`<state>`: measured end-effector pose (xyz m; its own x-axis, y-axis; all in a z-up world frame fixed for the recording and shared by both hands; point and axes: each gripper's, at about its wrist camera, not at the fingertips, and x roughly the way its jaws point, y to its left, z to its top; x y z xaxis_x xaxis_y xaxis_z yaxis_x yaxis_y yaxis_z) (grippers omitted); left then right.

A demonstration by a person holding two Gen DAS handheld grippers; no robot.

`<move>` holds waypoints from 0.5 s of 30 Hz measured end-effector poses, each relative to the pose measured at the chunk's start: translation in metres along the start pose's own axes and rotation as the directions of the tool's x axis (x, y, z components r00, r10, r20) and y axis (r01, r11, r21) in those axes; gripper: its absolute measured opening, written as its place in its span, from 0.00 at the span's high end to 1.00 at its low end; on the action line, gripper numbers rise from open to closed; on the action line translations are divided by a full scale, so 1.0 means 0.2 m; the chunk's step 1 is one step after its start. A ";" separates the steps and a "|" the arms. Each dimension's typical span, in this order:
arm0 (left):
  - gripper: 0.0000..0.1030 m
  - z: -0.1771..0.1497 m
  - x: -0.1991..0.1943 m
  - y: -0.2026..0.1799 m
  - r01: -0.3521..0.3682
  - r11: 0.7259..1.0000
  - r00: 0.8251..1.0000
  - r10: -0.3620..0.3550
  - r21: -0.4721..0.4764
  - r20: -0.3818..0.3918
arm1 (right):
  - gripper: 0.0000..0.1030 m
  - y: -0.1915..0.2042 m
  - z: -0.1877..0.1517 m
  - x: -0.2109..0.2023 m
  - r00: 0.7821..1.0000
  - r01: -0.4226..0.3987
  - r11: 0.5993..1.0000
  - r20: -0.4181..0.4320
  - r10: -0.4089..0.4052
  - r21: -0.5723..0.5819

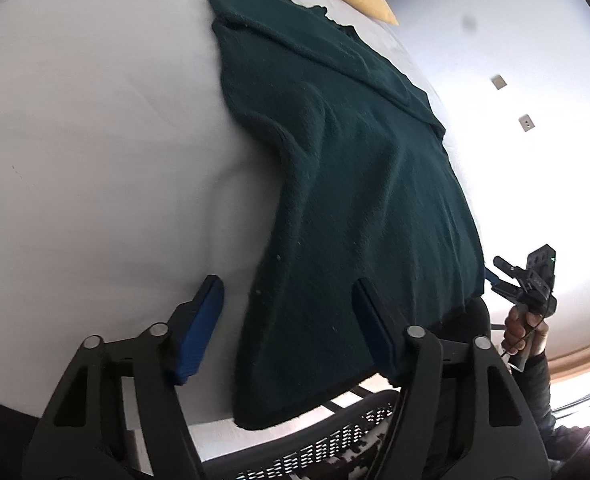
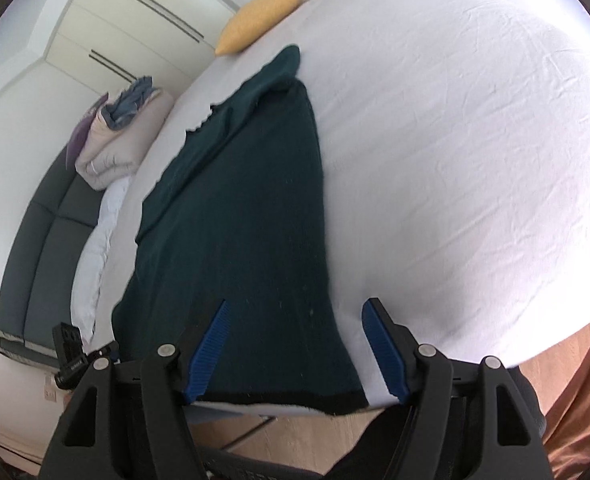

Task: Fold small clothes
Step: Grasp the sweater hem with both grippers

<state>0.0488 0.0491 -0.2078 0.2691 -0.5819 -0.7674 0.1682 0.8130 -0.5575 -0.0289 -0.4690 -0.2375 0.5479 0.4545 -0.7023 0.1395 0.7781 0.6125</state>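
A dark green knit garment [image 1: 347, 184] lies flat on a white bed sheet [image 1: 95, 140], its hem hanging over the near edge. My left gripper [image 1: 287, 324] is open, its jaws astride the garment's near left hem corner. My right gripper [image 2: 297, 350] is open over the garment [image 2: 247, 216] at its near right hem corner. The right gripper also shows in the left wrist view [image 1: 507, 276], at the garment's right edge. The left gripper's body shows at the lower left of the right wrist view [image 2: 75, 354].
A yellow pillow [image 2: 263, 16] lies at the bed's far end. Folded bedding [image 2: 123, 136] is piled on a dark sofa [image 2: 47, 240] left of the bed. A mesh chair back [image 1: 315, 448] stands below the bed edge. White sheet [image 2: 475, 160] spreads right of the garment.
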 end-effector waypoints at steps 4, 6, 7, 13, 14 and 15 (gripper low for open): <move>0.38 0.01 0.02 0.01 0.055 0.998 0.998 -0.055 -0.031 -0.008 | 0.31 -0.02 0.00 0.03 0.998 0.003 1.000 -0.060 -0.002 0.009; 0.38 0.01 0.04 0.01 0.075 0.997 0.997 -0.075 -0.036 -0.025 | 0.31 -0.02 0.01 0.03 0.997 0.003 1.000 -0.080 -0.002 0.008; 0.38 0.01 0.04 0.00 0.077 0.996 0.997 -0.078 -0.035 -0.028 | 0.32 -0.02 0.00 0.02 0.996 0.010 1.000 -0.086 -0.009 0.008; 0.39 0.03 0.06 0.00 0.091 0.995 0.995 -0.092 -0.035 -0.032 | 0.38 -0.08 -0.02 0.02 0.991 -0.006 0.999 -0.135 0.013 0.054; 0.40 0.03 0.07 -0.01 0.093 0.995 0.995 -0.094 -0.029 -0.039 | 0.38 -0.08 -0.02 0.03 0.990 -0.010 0.998 -0.142 0.018 0.057; 0.45 0.02 0.07 -0.02 0.091 0.995 0.995 -0.093 -0.025 -0.045 | 0.38 -0.09 -0.02 0.03 0.989 -0.015 0.998 -0.148 0.024 0.061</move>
<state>0.0565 0.0379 -0.2152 0.2098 -0.6550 -0.7260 0.1680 0.7556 -0.6331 -0.0319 -0.4782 -0.2535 0.4231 0.5325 -0.7331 0.1811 0.7431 0.6442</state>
